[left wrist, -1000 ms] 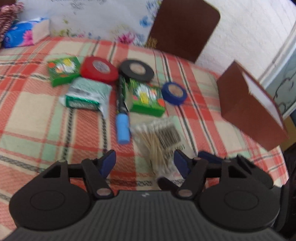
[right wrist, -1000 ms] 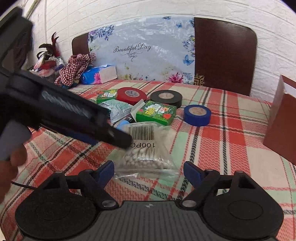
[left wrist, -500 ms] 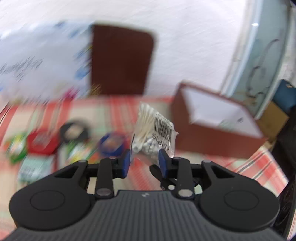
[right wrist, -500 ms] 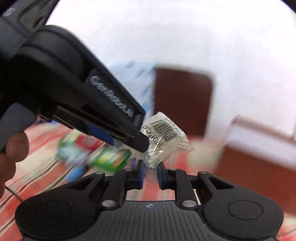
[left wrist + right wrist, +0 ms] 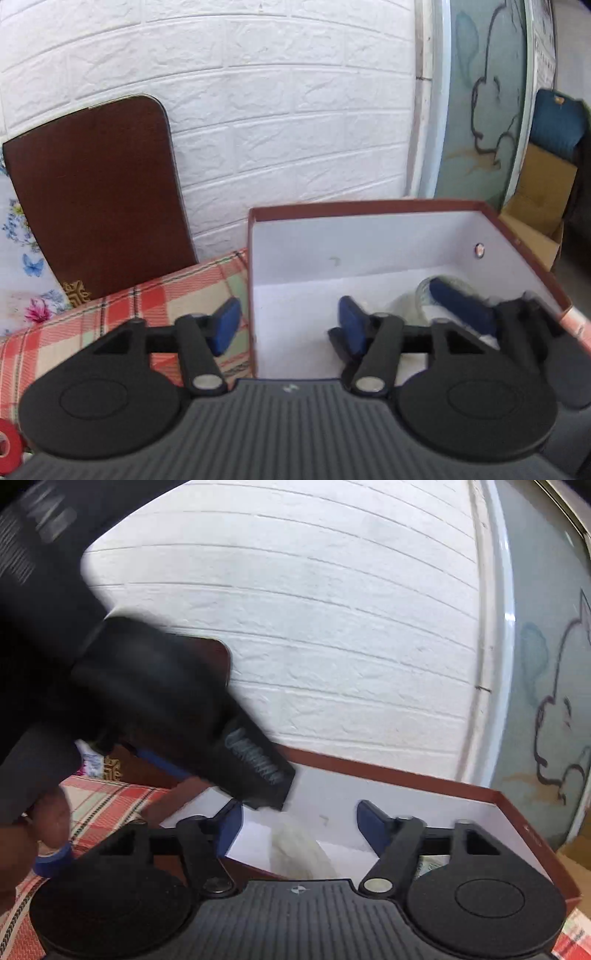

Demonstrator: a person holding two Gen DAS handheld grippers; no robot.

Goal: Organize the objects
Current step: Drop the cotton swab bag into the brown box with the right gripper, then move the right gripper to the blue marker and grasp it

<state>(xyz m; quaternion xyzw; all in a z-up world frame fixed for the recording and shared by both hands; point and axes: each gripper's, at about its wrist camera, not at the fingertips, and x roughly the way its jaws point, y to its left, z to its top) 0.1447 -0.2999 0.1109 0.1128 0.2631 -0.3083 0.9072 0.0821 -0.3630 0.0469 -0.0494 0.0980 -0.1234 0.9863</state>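
A: Left wrist view: mounted just behind the left gripper (image 5: 290,326); looking forward and somewhat down, straight over the near wall of the brown box (image 5: 369,206); close enough for the white inside to fill the right half; checked cloth (image 5: 155,299) and white brick wall (image 5: 277,110) behind.

B: Right wrist view: set behind the right gripper (image 5: 299,823); facing nearly level, at the same box (image 5: 406,775) from a spot further right; very near, too.

A: Shared ground?

B: Box interior, brick wall, painted glass panel (image 5: 546,701); also each gripper caught by the other camera.
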